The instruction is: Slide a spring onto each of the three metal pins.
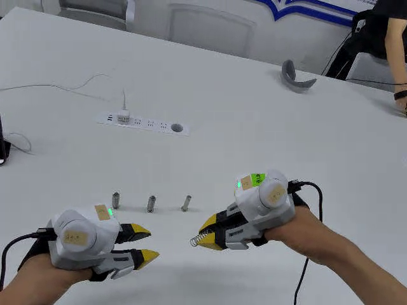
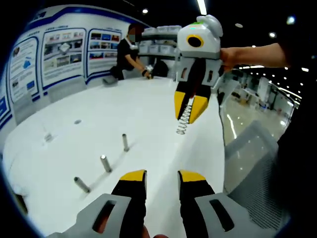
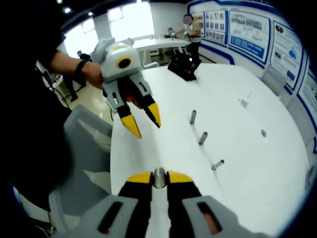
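Three short metal pins (image 1: pixel 151 203) stand in a row on the white table (image 1: pixel 254 133), ahead of both grippers. The two on the left look ribbed; the right pin (image 1: pixel 186 203) looks smoother. My right gripper (image 1: pixel 205 235) is shut on a small coil spring (image 1: pixel 199 239), which sticks out past its yellow tips, to the right of the row and nearer me. The left gripper view shows that spring (image 2: pixel 184 120) hanging from the right gripper (image 2: pixel 187 116) above the table. My left gripper (image 1: pixel 143 243) is open and holds nothing, just short of the pins (image 2: pixel 105 163).
A white power strip (image 1: pixel 143 122) with a plugged adapter and cable lies beyond the pins. A grey curved object (image 1: pixel 296 75) rests at the far right of the table. A person's arm (image 1: pixel 397 57) reaches in at the far right corner. Chairs stand behind the table.
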{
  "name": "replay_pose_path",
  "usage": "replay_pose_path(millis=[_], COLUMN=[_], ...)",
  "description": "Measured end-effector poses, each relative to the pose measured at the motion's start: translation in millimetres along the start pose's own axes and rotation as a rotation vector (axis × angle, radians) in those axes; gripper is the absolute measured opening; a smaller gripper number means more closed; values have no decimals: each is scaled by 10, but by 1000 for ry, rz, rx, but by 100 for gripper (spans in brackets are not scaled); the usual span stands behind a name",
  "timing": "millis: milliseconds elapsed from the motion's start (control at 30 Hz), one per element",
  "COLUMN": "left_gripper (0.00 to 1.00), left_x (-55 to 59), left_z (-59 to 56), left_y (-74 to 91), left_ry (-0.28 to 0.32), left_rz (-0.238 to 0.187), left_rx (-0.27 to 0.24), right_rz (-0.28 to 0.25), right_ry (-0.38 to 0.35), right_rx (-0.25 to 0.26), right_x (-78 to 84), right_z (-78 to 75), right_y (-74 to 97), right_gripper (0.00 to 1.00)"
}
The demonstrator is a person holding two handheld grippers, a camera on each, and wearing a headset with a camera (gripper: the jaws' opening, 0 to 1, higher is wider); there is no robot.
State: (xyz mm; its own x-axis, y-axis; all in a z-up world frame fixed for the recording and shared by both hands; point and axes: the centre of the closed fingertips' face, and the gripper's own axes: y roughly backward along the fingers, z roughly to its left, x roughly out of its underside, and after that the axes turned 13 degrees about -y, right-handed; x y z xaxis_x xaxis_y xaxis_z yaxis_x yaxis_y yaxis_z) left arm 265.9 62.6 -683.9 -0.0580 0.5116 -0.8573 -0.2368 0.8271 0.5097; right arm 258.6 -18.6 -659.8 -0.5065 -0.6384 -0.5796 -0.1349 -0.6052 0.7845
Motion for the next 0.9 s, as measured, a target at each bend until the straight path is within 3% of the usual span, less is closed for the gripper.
replay_pose_path(millis=[300,700,900], left_gripper=[33,40,44], left_x=[152,282,333], left_z=[112,235,236], left_y=[193,383,438], left_ry=[76,113,121], left_rz=[16,38,51], left_rx=[-77,-138,-150], right_rz=[30,53,57], right_ry=[-36,-65,-64], right_rx=[62,128,151], right_x=[113,160,170], right_z=[-249,-543,-644], right_y=[48,93,123], right_gripper=[12,12,12])
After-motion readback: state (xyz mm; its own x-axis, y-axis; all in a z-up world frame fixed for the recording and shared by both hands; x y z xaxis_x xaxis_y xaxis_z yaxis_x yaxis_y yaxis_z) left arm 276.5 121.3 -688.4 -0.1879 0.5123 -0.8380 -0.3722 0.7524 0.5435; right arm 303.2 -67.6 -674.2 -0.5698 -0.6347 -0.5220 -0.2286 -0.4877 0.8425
